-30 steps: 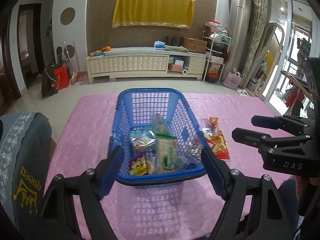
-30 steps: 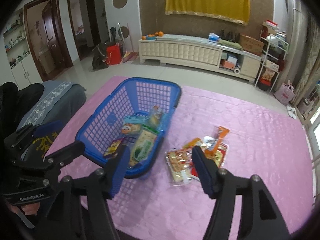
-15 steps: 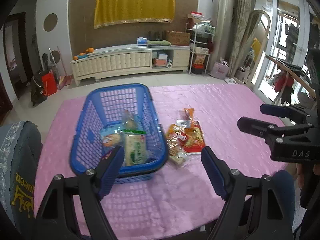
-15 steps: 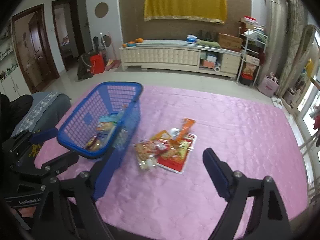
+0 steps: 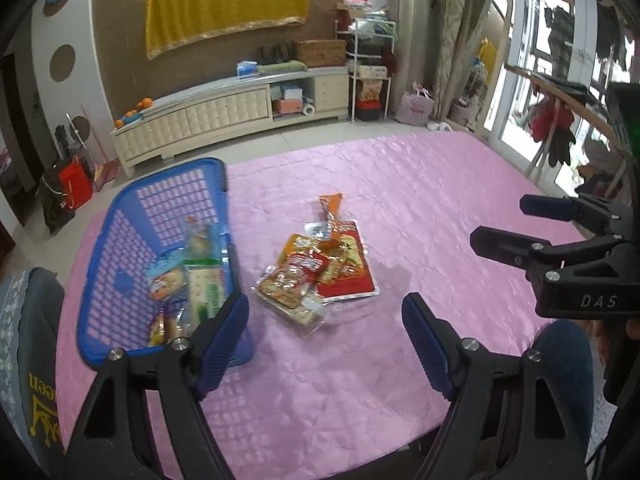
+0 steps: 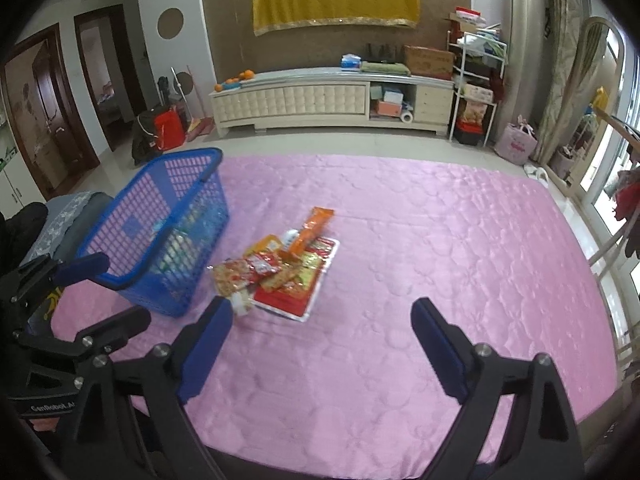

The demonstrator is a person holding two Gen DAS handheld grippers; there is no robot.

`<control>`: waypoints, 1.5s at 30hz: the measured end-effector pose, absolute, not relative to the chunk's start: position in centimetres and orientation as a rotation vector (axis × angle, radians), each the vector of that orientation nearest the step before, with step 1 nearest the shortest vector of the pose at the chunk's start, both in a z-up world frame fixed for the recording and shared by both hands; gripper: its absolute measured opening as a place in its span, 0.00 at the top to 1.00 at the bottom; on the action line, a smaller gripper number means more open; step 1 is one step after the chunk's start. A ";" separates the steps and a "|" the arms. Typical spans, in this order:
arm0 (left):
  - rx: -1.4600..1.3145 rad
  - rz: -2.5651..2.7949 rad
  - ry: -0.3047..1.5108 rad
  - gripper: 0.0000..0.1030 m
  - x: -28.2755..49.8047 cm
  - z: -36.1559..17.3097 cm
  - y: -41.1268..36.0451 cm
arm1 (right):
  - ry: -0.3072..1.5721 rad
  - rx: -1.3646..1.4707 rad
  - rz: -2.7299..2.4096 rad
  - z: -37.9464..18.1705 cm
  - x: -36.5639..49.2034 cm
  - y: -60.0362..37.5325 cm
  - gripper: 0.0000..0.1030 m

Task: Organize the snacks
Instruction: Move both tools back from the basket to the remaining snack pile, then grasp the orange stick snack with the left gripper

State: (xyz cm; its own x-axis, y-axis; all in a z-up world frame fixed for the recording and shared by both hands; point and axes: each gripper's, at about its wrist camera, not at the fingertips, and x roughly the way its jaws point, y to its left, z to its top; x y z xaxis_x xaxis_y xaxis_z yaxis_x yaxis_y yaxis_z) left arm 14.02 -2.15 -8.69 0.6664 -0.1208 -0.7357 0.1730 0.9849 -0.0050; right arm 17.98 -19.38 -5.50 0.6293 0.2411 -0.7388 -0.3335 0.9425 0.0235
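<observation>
A blue plastic basket (image 5: 132, 216) (image 6: 160, 196) stands at the left of the pink table and holds several snack packets (image 5: 200, 276). A pile of loose snack packets (image 5: 320, 268) (image 6: 280, 272) lies on the cloth just right of the basket, with an orange stick pack (image 6: 312, 226) on top. My left gripper (image 5: 326, 336) is open and empty, held above the table's near edge in front of the pile. My right gripper (image 6: 320, 340) is open and empty, to the right of the left one; it also shows in the left wrist view (image 5: 508, 226).
The pink quilted tablecloth (image 6: 440, 240) covers the whole table. A chair with a grey cover (image 5: 28, 340) stands at the near left corner. Beyond the table are a white TV cabinet (image 6: 320, 100) and a shelf rack (image 6: 476, 92).
Both grippers swung to the right, from facing the basket to facing the loose pile and the open cloth. Both stayed open and empty. The basket and snacks stayed put.
</observation>
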 end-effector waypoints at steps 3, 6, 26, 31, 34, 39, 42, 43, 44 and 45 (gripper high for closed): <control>0.085 -0.174 0.848 0.25 14.9 -9.3 -3.5 | 0.836 -0.116 0.320 -6.2 18.4 -20.3 0.10; 0.101 -0.175 0.864 0.25 15.9 -9.8 -4.4 | 0.854 -0.099 0.310 -7.0 19.4 -21.7 0.10; 0.113 -0.156 0.942 0.25 25.2 -11.9 -6.5 | 0.904 -0.061 0.301 -10.5 27.0 -24.8 0.10; 0.059 -0.148 1.017 0.25 28.6 -14.0 -6.3 | 0.894 -0.070 0.292 -11.1 29.7 -24.4 0.10; 0.034 -0.133 1.053 0.25 30.3 -15.2 -6.2 | 0.883 -0.094 0.286 -11.8 31.0 -24.1 0.09; 0.001 -0.102 1.074 0.25 32.3 -16.3 -5.6 | 0.905 -0.112 0.278 -13.8 32.6 -24.2 0.02; -0.001 -0.068 1.077 0.25 33.4 -16.9 -5.6 | 0.929 -0.099 0.270 -14.5 33.1 -24.5 0.00; 0.003 -0.068 1.082 0.25 33.8 -17.1 -5.6 | 0.934 -0.100 0.271 -14.6 33.3 -24.5 0.00; 0.008 -0.068 1.085 0.25 34.1 -17.3 -5.7 | 0.937 -0.107 0.270 -14.6 33.5 -24.4 0.00; 0.018 -0.067 1.084 0.25 34.4 -17.5 -5.9 | 0.938 -0.116 0.268 -14.7 33.7 -24.4 0.00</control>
State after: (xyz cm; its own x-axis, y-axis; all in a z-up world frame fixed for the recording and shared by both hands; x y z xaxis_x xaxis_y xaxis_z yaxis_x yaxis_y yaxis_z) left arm 34.39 -5.92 -17.46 0.4658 -0.0460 -0.8837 0.0632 0.9978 -0.0186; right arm 33.66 -24.38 -14.68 0.5613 0.1768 -0.8085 -0.2772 0.9607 0.0176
